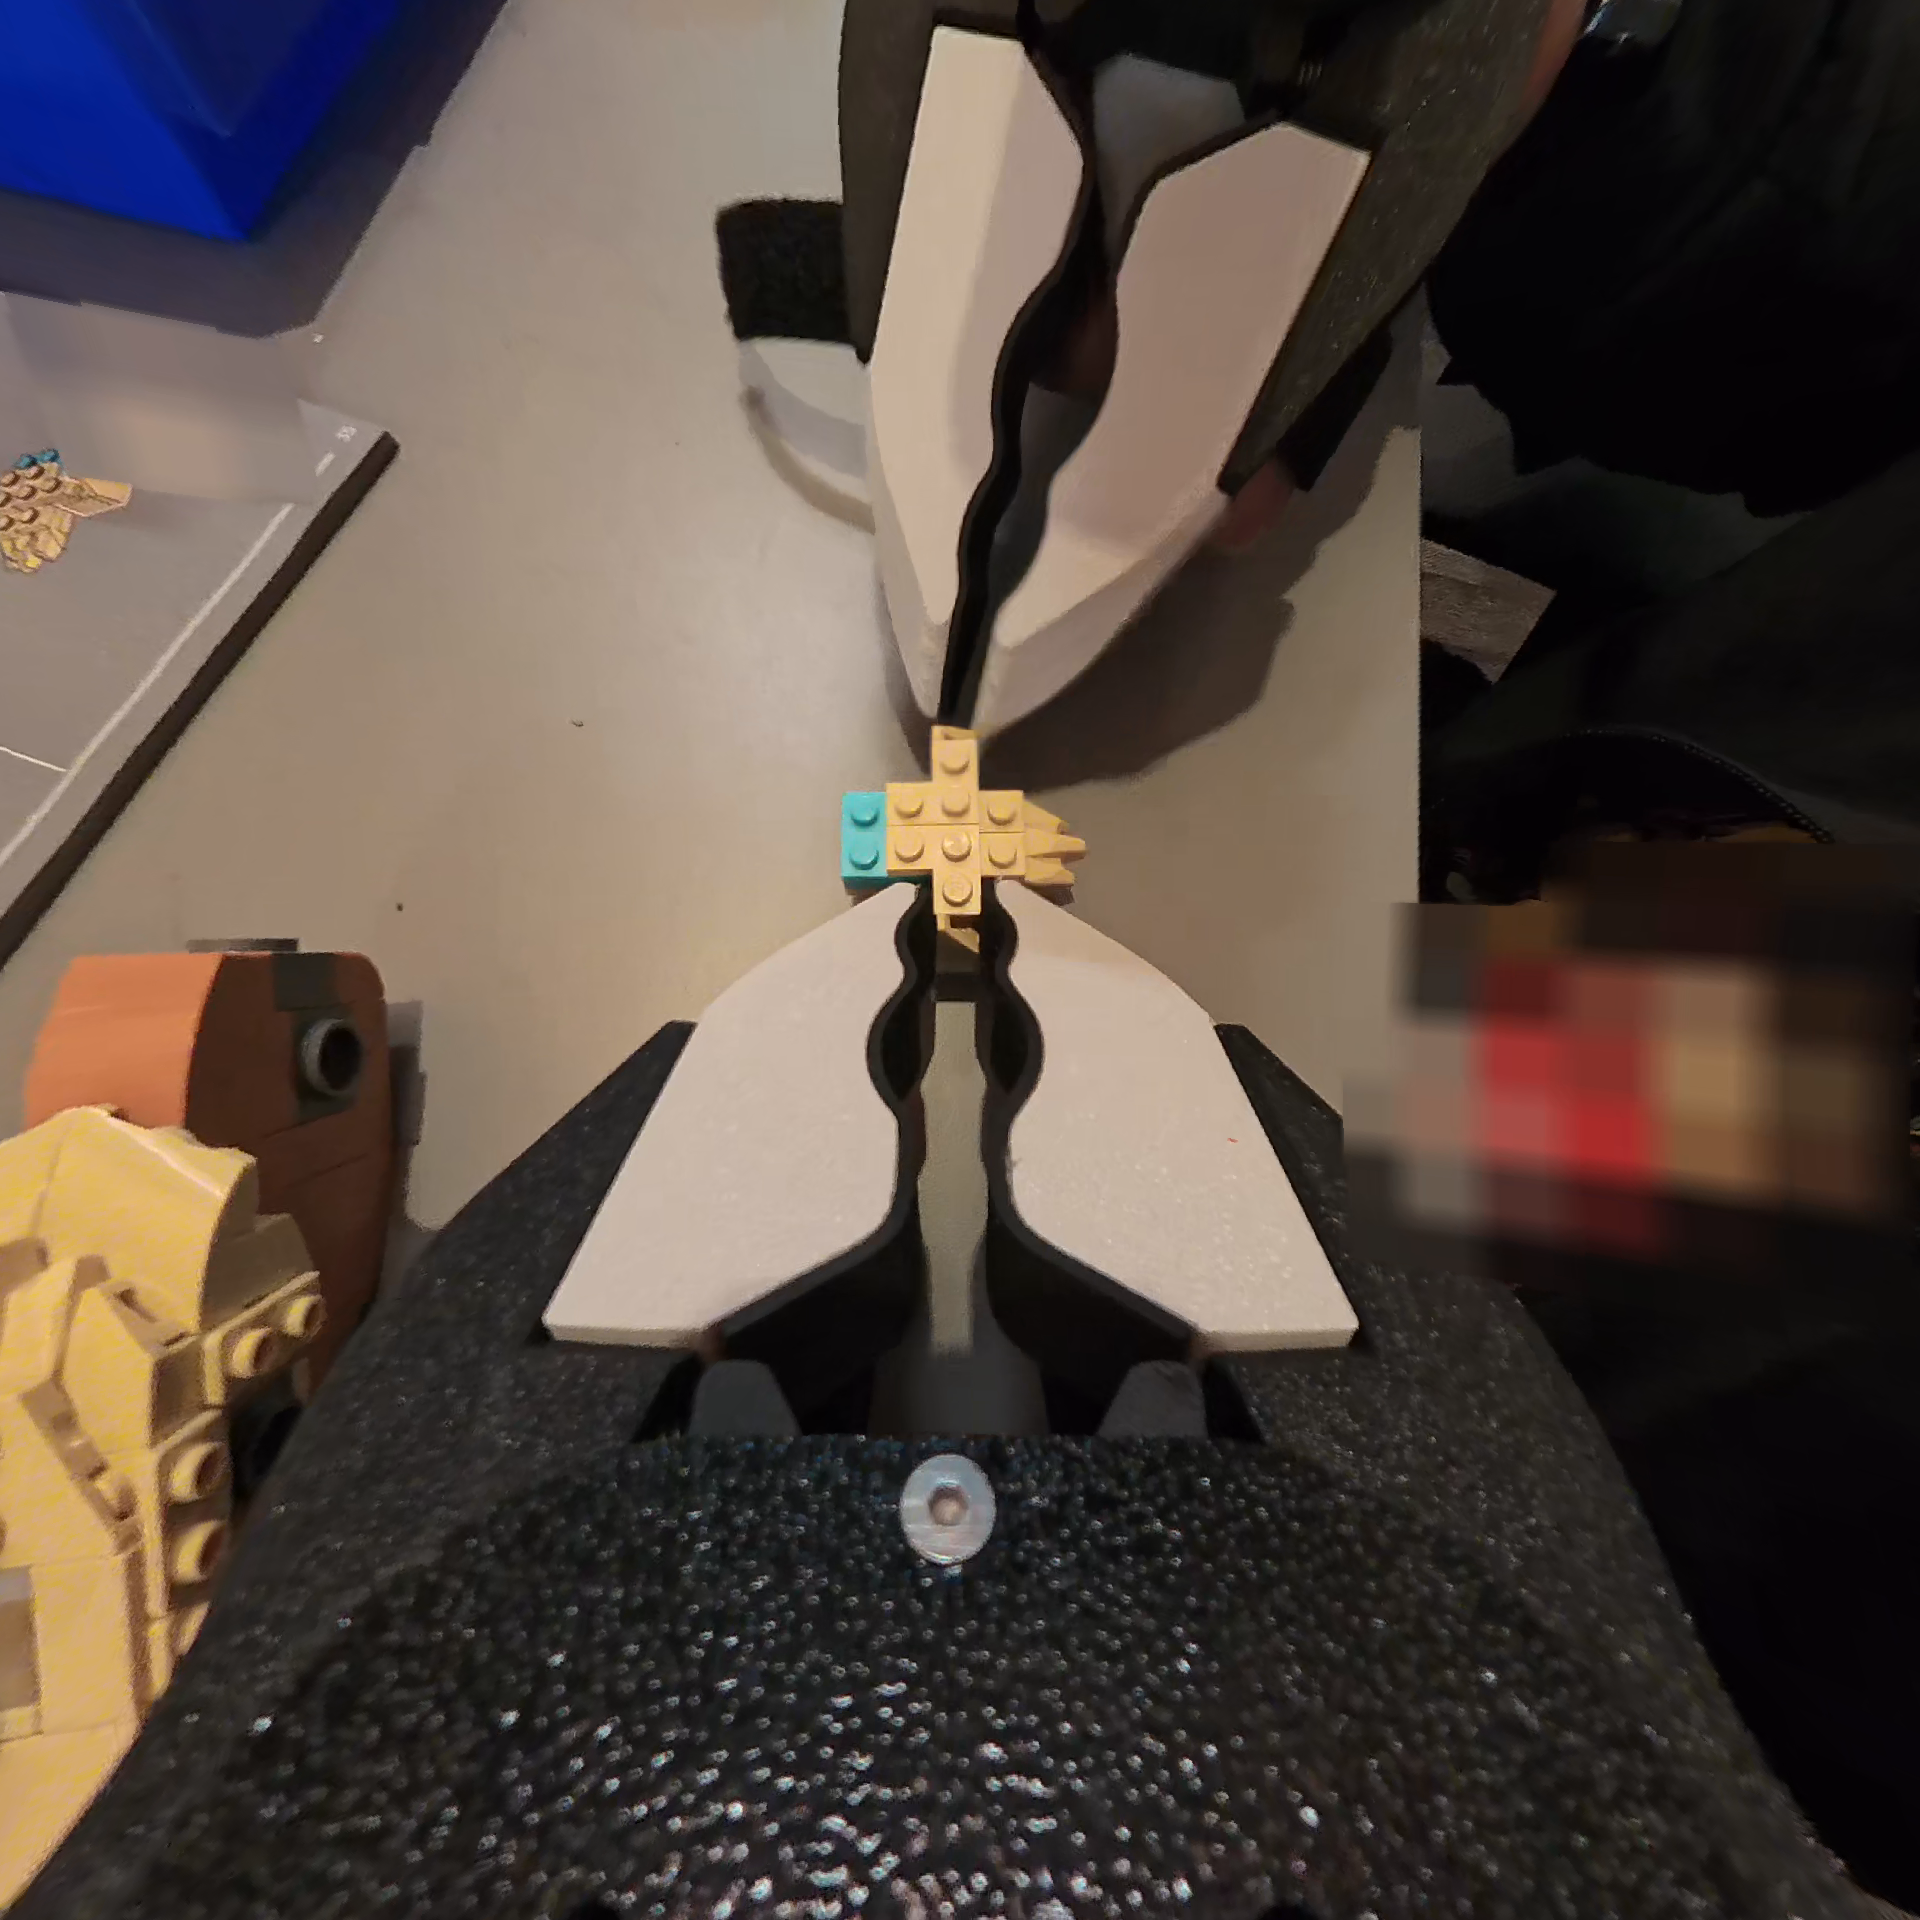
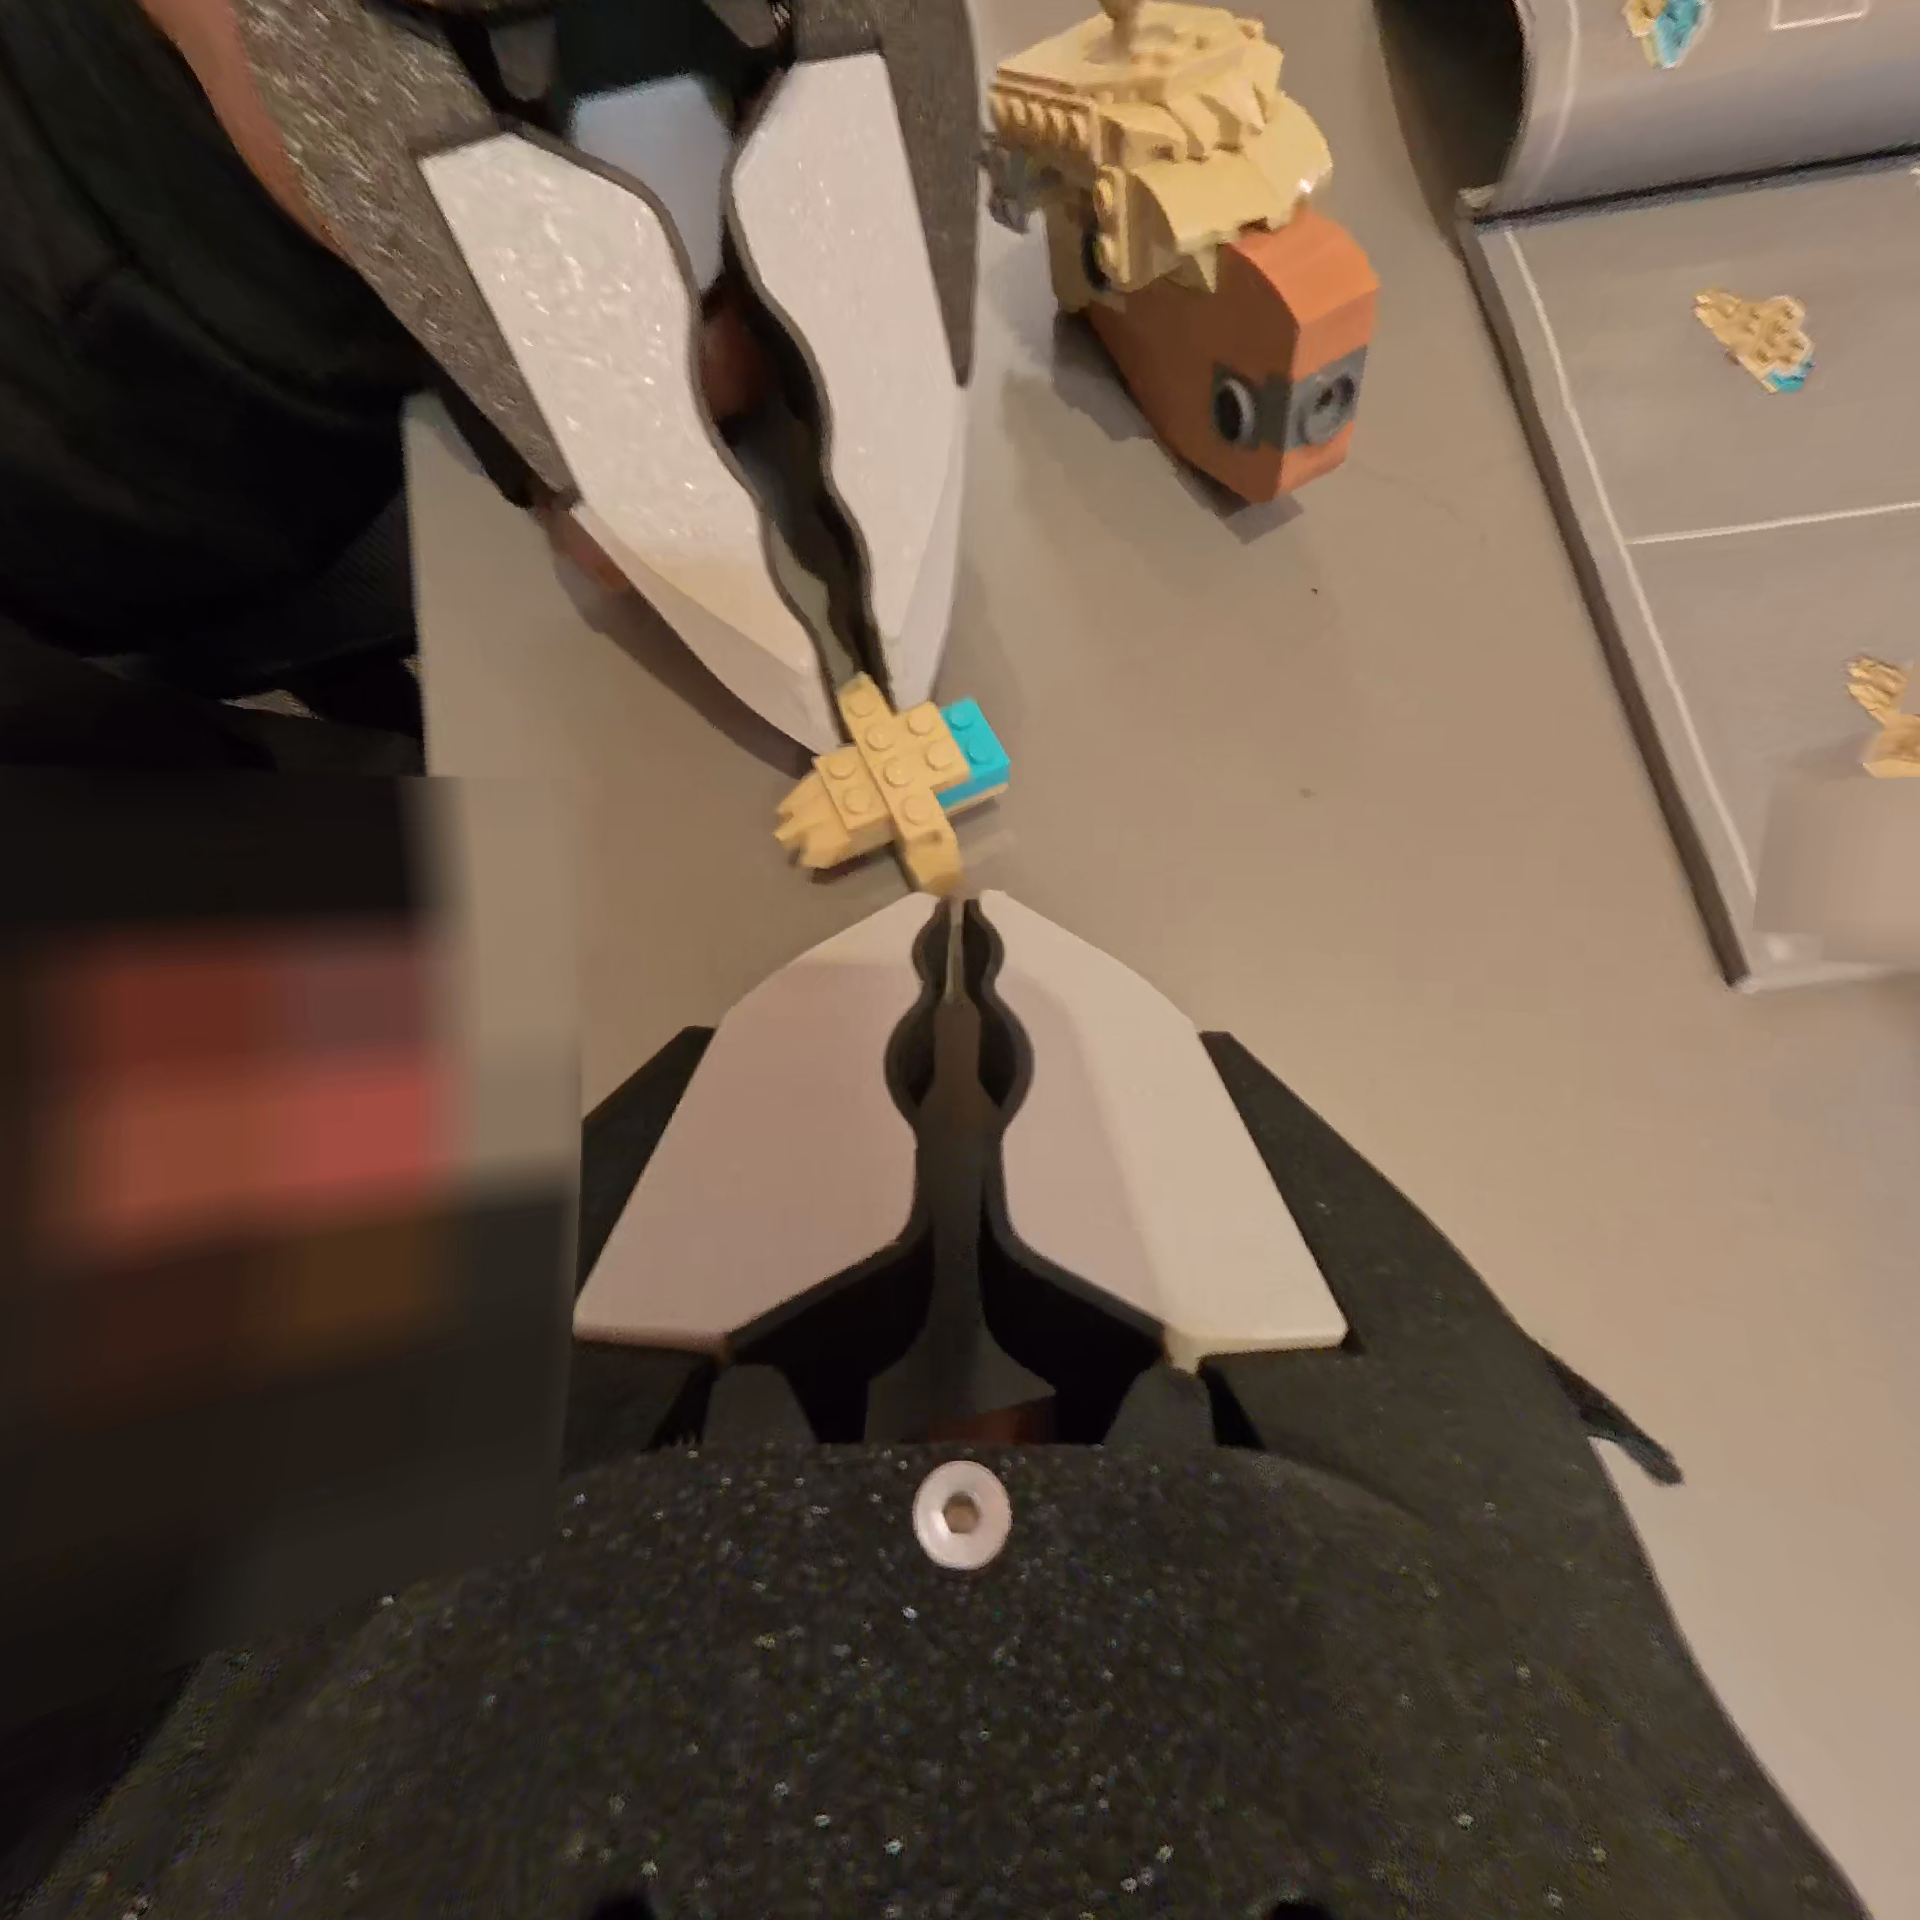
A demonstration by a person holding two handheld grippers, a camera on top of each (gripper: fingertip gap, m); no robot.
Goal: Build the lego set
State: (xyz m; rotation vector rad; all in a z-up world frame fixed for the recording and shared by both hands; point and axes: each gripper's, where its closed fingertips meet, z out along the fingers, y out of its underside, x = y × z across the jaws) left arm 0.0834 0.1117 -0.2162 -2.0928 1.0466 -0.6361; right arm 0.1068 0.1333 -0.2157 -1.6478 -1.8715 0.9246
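- the small brick assembly (image 1: 956, 831) is a tan cross of studded plates with a turquoise brick (image 1: 862, 840) at one end and a tan toothed piece (image 1: 1055, 854) at the other; it hangs just above the grey table (image 1: 582, 644), between the two grippers.
- the left gripper (image 1: 954, 914) has its white fingers (image 1: 810, 1049) clenched on the near arm of the tan cross, the black pads pressed to either side of it.
- the right gripper (image 2: 954, 906) comes at the brick assembly from the opposite side; its fingertips are drawn almost together, with only a thin slit between them, right at the tip of the far arm of the cross. whether the pads truly pinch that tip or only touch it, i cannot tell.
- in the right wrist view the brick assembly (image 2: 899, 774) lies tilted, turquoise brick toward the large model, toothed piece toward the table's edge.
- the large brick model (image 2: 1195, 239), tan on top with a brown body and dark round ports, stands on the table well apart from the brick assembly, on its turquoise side.
- beyond the model, farther from the brick assembly, lies a grey printed sheet (image 2: 1662, 499) with small pictures of tan and turquoise pieces.
- a blue bin (image 1: 135, 114) sits at the far corner, well away from the brick assembly.
- a dark sleeve (image 1: 1662, 260) shows behind the right gripper.
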